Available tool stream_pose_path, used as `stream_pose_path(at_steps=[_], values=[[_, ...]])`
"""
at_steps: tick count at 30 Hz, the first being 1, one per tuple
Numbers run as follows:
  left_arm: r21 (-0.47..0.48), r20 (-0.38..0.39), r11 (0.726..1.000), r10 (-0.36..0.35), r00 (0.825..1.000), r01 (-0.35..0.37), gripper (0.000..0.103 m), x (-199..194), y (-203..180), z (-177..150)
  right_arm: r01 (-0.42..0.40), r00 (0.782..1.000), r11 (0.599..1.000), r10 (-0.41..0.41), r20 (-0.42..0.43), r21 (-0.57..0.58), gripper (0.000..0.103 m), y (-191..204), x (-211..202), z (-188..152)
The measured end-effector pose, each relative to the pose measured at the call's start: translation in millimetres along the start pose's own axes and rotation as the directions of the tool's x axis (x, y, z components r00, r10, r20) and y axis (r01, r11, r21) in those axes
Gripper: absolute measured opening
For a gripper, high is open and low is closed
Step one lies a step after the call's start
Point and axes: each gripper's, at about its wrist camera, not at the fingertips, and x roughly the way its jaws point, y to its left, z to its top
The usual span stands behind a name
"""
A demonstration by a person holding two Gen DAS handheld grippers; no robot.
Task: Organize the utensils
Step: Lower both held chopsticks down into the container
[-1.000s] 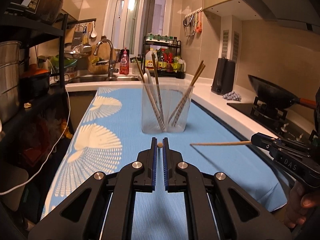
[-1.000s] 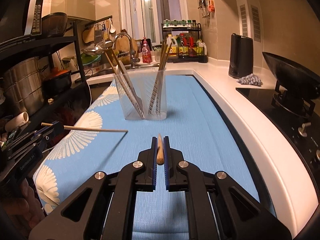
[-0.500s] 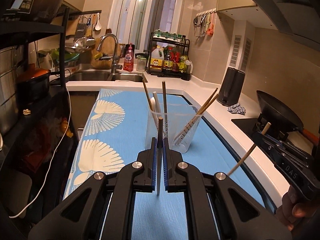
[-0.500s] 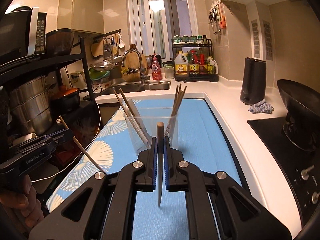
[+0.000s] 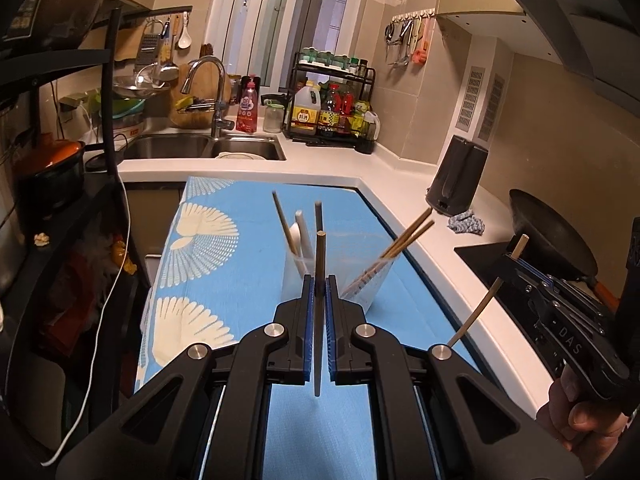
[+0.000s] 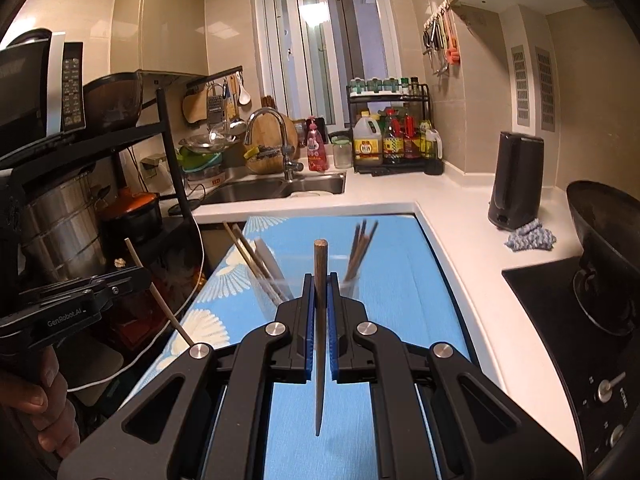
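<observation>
Clamping one slim wooden chopstick [image 5: 319, 312] each, left gripper [image 5: 319, 292] and right gripper [image 6: 320, 292] risk clipping the clear plastic holder [image 5: 370, 292] at twelve o'clock, toppling it.

Each fisheye camera sat just behind its own hand-held gripper, looking forward and somewhat downward along the fingers. The left view looked over the blue mat [image 5: 240, 264] on the surface toward the far sink [image 5: 208, 146], with the right hand-held gripper [image 5: 516, 258] at its right edge. The right view faced the same way from further right, the left hand-held gripper [image 6: 138, 276] at its left edge. Both shared the clear holder [image 5: 372, 280], mat, sink and kettle [image 6: 516, 180].
</observation>
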Motion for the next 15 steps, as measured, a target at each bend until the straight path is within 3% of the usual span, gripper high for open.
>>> stream_pose_path(at_steps=[8, 12, 15], values=[[0.016, 0.067, 0.996, -0.085, 0.994, 0.084, 0.005, 1, -13, 78, -0.008, 0.993, 1.0, 0.011, 0.115, -0.028, 0.006, 6, 9, 76], [0.041, 0.133, 0.996, -0.087, 0.987, 0.082, 0.005, 7, -21, 115, -0.013, 0.979, 1.0, 0.018, 0.203, -0.028, 0.006, 10, 20, 113], [0.061, 0.153, 0.996, -0.073, 0.986, 0.064, 0.005, 27, -23, 128, -0.006, 0.977, 0.999, 0.015, 0.211, -0.045, 0.006, 13, 47, 118]])
